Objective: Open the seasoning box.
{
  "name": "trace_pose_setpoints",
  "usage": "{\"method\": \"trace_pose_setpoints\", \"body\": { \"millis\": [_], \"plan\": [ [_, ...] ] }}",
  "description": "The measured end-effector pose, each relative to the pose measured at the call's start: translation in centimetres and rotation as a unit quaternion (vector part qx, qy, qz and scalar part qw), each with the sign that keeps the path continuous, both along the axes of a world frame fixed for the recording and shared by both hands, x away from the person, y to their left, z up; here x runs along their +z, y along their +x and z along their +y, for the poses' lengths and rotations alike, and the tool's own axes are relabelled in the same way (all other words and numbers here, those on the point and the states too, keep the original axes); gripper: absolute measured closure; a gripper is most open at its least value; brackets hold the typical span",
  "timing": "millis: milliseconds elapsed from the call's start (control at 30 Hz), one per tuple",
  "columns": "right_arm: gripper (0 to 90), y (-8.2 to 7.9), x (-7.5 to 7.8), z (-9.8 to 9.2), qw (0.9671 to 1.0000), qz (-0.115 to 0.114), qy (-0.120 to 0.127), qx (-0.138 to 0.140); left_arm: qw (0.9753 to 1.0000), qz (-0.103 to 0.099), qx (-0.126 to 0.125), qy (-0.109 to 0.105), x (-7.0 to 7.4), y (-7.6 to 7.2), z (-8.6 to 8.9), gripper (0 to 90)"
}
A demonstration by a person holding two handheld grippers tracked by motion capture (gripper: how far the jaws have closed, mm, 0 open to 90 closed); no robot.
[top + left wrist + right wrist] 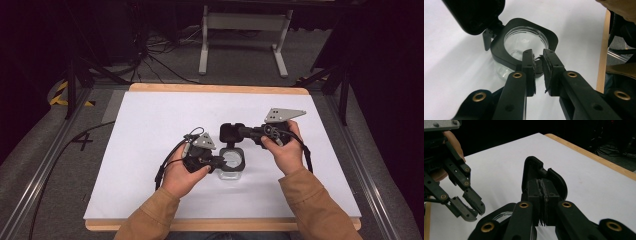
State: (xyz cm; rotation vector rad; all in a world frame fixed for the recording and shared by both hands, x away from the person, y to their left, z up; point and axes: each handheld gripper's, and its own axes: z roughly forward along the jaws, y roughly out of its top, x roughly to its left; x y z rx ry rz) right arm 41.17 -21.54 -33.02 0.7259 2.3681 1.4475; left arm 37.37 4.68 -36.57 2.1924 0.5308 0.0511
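A clear container [233, 162] with a black square collar [499, 47] stands in the middle of the white board. Its hinged black lid [231, 132] is swung up and back. My left gripper [218, 161] comes in from the left, and its jaws pinch the collar's near edge in the left gripper view [538, 53]. My right gripper [239, 131] reaches in from the right, shut on the raised lid [531, 167], with its pads pressed against the lid's edge [541, 185]. The left gripper [475, 213] also shows at the left of the right gripper view.
The white board [150, 125] lies on a wooden tabletop [215, 88] with bare room all around the container. Beyond the table's far edge stand a white metal frame [245, 22] and loose cables [155, 50] on the floor.
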Motion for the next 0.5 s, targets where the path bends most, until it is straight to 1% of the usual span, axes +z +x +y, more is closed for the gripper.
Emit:
{"method": "trace_pose_setpoints", "body": {
  "millis": [33, 100, 133, 167, 233, 267, 300, 367, 400, 433, 500],
  "plan": [
    [85.8, -0.1, 0.1, -0.2, 1.0000, -0.003, -0.001, 0.000, 1.0000, -0.001, 0.000, 0.000, 0.2, 0.0, 0.2, 78.5],
    [84.5, -0.2, 0.1, -0.3, 1.0000, -0.001, 0.001, 0.000, 1.0000, -0.001, 0.000, 0.000, 0.4, -0.1, 0.4, 77.3],
    [81.0, -0.5, 0.3, -0.8, 1.0000, -0.003, -0.002, 0.002, 1.0000, 0.000, 0.000, -0.002, 0.7, -0.2, 0.8, 75.3],
    [81.0, -0.5, 0.3, -0.8, 1.0000, -0.003, -0.002, 0.002, 1.0000, -0.005, -0.001, -0.004, 0.8, -0.2, 1.0, 75.3],
    [76.1, -0.8, 0.4, -1.2, 1.0000, 0.001, -0.003, 0.004, 1.0000, -0.005, 0.005, 0.001, 1.0, -0.3, 1.7, 74.2],
    [74.1, -0.9, 0.4, -1.4, 1.0000, 0.002, -0.002, 0.003, 1.0000, -0.006, 0.007, -0.002, 1.1, -0.3, 1.9, 73.4],
    [70.7, -1.0, 0.4, -1.8, 1.0000, 0.003, -0.001, 0.000, 1.0000, -0.003, 0.008, 0.000, 1.2, -0.3, 2.1, 72.2],
    [64.8, -1.2, 0.4, -2.3, 1.0000, 0.006, -0.003, -0.002, 1.0000, -0.004, 0.008, 0.003, 1.3, -0.4, 2.5, 70.5],
    [62.6, -1.3, 0.3, -2.5, 1.0000, 0.005, -0.005, -0.003, 0.9999, -0.003, 0.011, 0.001, 1.4, -0.6, 2.8, 68.8],
    [60.1, -1.4, 0.3, -2.9, 1.0000, 0.006, -0.006, -0.006, 0.9999, -0.003, 0.009, 0.004, 1.5, -0.6, 3.0, 67.3],
    [57.1, -1.7, 0.2, -3.4, 0.9998, 0.011, -0.010, -0.009, 0.9999, -0.004, 0.016, 0.005, 1.6, -0.7, 3.6, 64.9]
  ]
}}
